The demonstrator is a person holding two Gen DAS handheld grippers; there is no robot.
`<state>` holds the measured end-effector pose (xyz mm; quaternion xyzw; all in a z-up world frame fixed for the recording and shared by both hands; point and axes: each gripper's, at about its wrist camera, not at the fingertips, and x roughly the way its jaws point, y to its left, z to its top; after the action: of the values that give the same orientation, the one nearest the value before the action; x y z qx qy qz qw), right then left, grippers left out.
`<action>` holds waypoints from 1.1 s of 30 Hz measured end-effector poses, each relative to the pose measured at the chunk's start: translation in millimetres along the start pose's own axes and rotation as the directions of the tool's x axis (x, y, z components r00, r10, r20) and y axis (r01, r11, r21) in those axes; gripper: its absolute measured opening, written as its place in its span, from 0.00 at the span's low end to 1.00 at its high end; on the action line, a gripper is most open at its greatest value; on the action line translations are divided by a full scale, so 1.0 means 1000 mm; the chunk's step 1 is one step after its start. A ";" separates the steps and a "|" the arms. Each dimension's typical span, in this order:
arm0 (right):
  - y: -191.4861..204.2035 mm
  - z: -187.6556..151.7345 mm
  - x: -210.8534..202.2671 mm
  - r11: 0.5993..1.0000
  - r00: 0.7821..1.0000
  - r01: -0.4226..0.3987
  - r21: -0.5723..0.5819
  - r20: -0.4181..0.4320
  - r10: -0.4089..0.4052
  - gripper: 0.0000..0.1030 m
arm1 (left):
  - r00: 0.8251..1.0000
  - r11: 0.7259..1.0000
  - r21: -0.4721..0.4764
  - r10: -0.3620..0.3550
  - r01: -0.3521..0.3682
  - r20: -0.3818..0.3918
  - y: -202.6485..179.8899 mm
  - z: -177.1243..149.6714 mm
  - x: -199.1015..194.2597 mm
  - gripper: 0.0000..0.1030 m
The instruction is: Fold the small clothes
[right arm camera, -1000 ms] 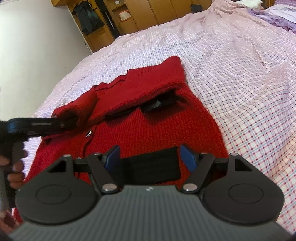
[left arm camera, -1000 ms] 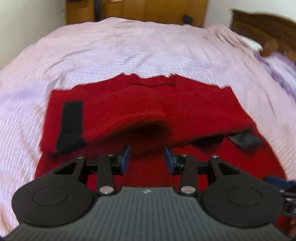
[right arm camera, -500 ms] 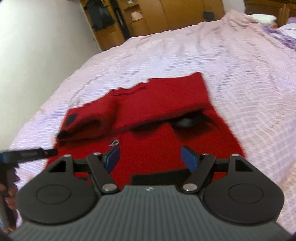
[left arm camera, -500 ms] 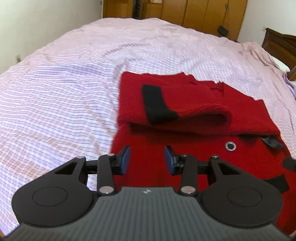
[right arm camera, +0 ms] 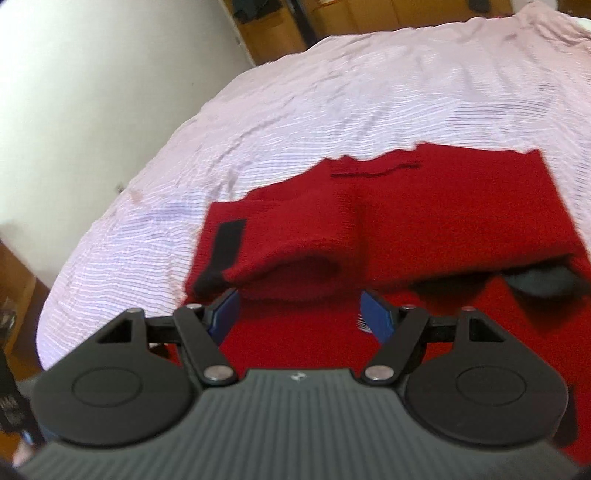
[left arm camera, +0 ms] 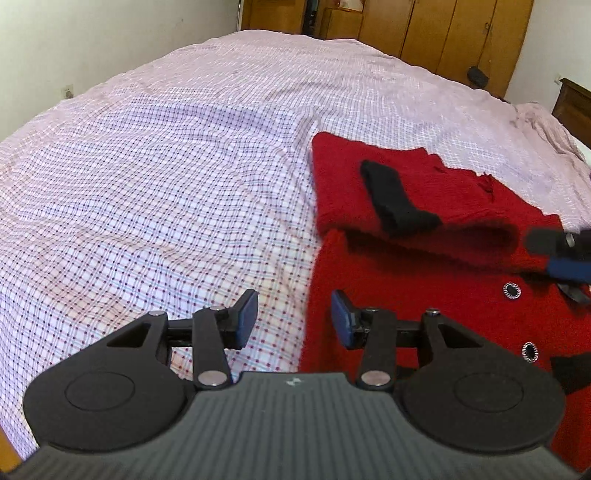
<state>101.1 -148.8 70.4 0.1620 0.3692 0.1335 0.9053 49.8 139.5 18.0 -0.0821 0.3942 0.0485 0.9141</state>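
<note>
A red knit cardigan [left arm camera: 424, 295] with black cuffs lies on the checked bedsheet [left arm camera: 166, 184]. Both sleeves are folded across its top; one black cuff [left arm camera: 391, 203] shows on the folded sleeve. My left gripper [left arm camera: 293, 319] is open and empty, low over the cardigan's left edge. My right gripper [right arm camera: 299, 314] is open and empty, over the cardigan's [right arm camera: 424, 229] body just below the folded sleeve with its cuff [right arm camera: 225, 251]. The right gripper's tip [left arm camera: 561, 254] shows at the right edge of the left wrist view.
The bed is wide, with sheet all around the garment. Wooden wardrobes [left arm camera: 424, 33] stand behind the bed, a white wall [right arm camera: 92, 92] to the left, and a dark headboard [left arm camera: 576, 107] at far right.
Both grippers have swung left across the cardigan. The left gripper went from its middle to its left edge; the right gripper went from the lower hem to below the folded sleeves.
</note>
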 end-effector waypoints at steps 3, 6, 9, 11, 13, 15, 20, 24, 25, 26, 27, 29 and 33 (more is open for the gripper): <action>0.022 0.006 0.012 0.998 0.999 -0.038 -0.046 -0.014 0.038 0.72 | 1.000 1.000 -0.004 -0.008 0.008 -0.006 0.000 -0.001 0.003 0.48; 0.043 0.011 0.029 0.991 0.999 -0.043 -0.123 -0.032 0.039 0.72 | 1.000 1.000 -0.009 -0.014 0.014 -0.008 0.001 -0.001 0.004 0.48; 0.054 0.012 0.050 0.981 0.997 -0.033 -0.190 -0.077 0.018 0.71 | 1.000 1.000 -0.018 -0.018 0.018 -0.007 0.004 -0.001 0.006 0.48; 0.063 0.010 0.063 0.962 0.996 0.004 -0.273 -0.089 -0.029 0.71 | 1.000 1.000 -0.023 -0.017 0.017 -0.008 0.005 -0.001 0.006 0.48; 0.068 0.007 0.075 0.933 0.992 0.054 -0.356 -0.091 -0.092 0.71 | 1.000 0.999 -0.027 -0.024 0.024 -0.011 0.006 -0.002 0.008 0.48; 0.069 0.005 0.089 0.907 0.981 0.079 -0.413 -0.130 -0.145 0.71 | 0.999 0.999 -0.035 -0.029 0.029 -0.024 0.008 -0.003 0.013 0.48; 0.056 0.006 0.097 0.920 0.980 0.061 -0.387 -0.154 -0.129 0.71 | 0.999 0.998 -0.045 -0.037 0.036 -0.027 0.009 -0.003 0.016 0.49; 0.060 0.006 0.095 0.918 0.982 0.064 -0.390 -0.141 -0.128 0.71 | 0.999 0.998 -0.047 -0.041 0.040 -0.025 0.009 -0.004 0.016 0.49; 0.062 0.006 0.094 0.915 0.982 0.068 -0.399 -0.133 -0.131 0.71 | 0.999 0.998 -0.047 -0.040 0.038 -0.025 0.009 -0.004 0.016 0.49; 0.064 0.006 0.092 0.910 0.984 0.071 -0.409 -0.123 -0.132 0.71 | 0.999 0.998 -0.048 -0.038 0.037 -0.025 0.009 -0.004 0.016 0.49; 0.066 0.006 0.091 0.902 0.984 0.082 -0.424 -0.111 -0.141 0.71 | 0.999 0.998 -0.049 -0.035 0.034 -0.024 0.008 -0.004 0.015 0.49; 0.073 0.003 0.090 0.863 0.980 0.119 -0.490 -0.081 -0.181 0.70 | 0.999 0.998 -0.052 -0.028 0.027 -0.022 0.007 -0.004 0.014 0.49; 0.080 -0.005 0.089 0.774 0.971 0.193 -0.603 0.004 -0.239 0.70 | 1.000 1.000 -0.026 -0.015 0.014 -0.016 0.003 -0.004 0.011 0.49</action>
<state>149.4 -43.4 43.1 -0.1808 0.3567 0.1444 0.9051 54.6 142.1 7.0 -0.0973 0.4003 0.0464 0.9100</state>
